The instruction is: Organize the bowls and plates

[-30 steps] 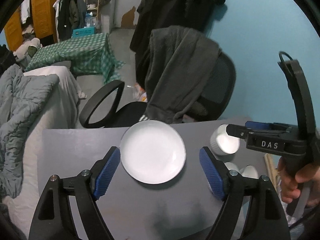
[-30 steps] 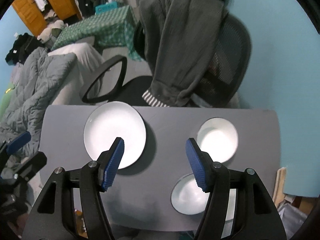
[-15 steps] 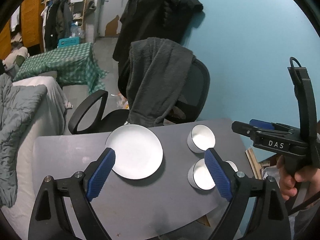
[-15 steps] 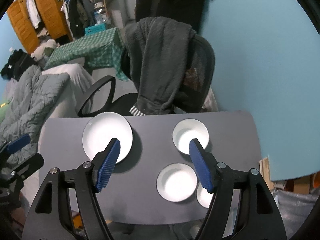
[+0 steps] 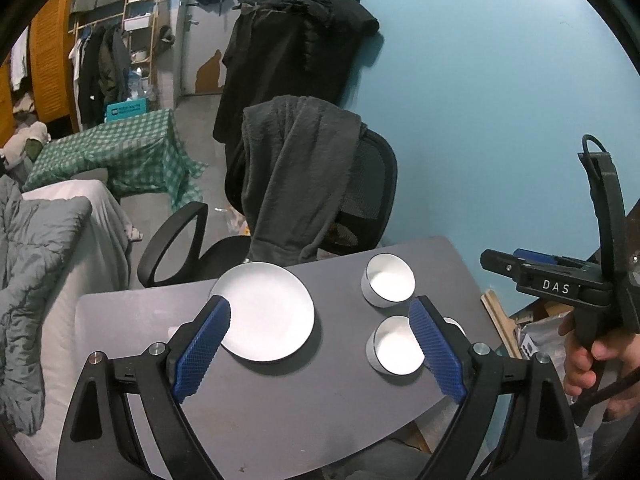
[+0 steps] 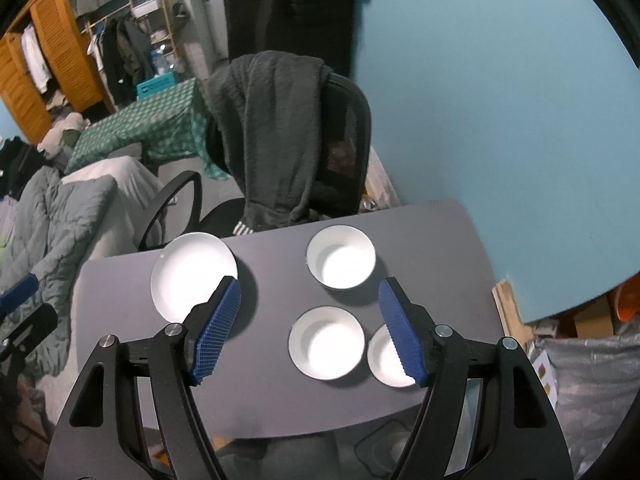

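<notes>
Both grippers have pulled up and back from the counter (image 6: 256, 392) compared with a second ago: the views now take in the whole surface, where earlier only the plate and part of the bowls showed. The left gripper (image 5: 320, 348) has its jaws released and spread wide; they have just been opening, with nothing between them. The right gripper (image 6: 308, 328) likewise has released jaws that have just been opening, and nothing is gripped.

Location of the task items, right wrist view: the plate (image 6: 192, 276) lies left of centre; the far bowl (image 6: 341, 258) sits centre-right; the near bowl (image 6: 326, 344) lies below it; a third bowl (image 6: 386, 354), touching or just beside the near bowl, is partly hidden behind the right jaw pad. All four stand separately; no stacking is visible. Judgement: sorting is at an early stage, and the raised, open grippers suggest selection of the next item.

Surroundings: an office chair (image 6: 344, 152) draped with a dark garment (image 6: 272, 136) stands against the counter's far edge in the upper centre. A bed with a grey quilt (image 6: 60, 216) occupies the left. Nothing lies between the jaws and the dishes. The close pairing of the two near bowls leaves little room for a jaw between them.
</notes>
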Demonstrator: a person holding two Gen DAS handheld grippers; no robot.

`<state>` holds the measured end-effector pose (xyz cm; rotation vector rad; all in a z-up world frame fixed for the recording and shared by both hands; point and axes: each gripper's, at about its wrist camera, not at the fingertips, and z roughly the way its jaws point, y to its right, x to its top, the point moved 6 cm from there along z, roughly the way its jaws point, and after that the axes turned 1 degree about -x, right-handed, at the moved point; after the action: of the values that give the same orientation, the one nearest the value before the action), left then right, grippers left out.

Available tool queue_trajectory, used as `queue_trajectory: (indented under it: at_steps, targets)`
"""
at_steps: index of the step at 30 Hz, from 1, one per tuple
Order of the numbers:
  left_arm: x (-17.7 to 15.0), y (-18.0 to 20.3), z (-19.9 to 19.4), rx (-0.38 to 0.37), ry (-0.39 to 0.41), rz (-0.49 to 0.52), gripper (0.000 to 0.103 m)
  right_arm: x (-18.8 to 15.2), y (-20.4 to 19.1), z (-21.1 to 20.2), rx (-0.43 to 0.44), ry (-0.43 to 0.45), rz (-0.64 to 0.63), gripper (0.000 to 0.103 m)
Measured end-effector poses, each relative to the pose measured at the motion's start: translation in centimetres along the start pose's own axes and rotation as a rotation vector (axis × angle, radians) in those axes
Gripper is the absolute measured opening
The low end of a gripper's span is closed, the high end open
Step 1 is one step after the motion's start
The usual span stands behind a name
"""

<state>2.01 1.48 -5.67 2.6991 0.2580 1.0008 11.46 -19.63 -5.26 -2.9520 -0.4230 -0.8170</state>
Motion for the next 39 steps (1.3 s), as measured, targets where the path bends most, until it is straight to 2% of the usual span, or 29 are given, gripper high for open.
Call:
queue_trajectory:
  at_steps: [5, 15, 30, 39]
  targets:
    - [0.1, 0.6, 0.2, -0.005, -0.003, 0.018, 0.092, -0.5, 1.3, -0.8, -0.024, 0.006, 0.029, 0.071]
    - [0.4, 2.1, 1.3, -0.085, -0.035, 0.022, 0.092, -1.9, 4.0, -1.7, -0.064, -0.004, 0.103, 0.071]
    - [1.2, 4.5, 2.6, -0.163, -0.070, 0.056, 0.092, -3.4, 6.8, -2.1, -0.124, -0.018, 0.191, 0.071]
    - [1.5, 6.3, 4.1, -0.169, -0.091, 0.092, 0.092, -4.0, 8.5, -1.8, -0.147, -0.037, 0.228, 0.071]
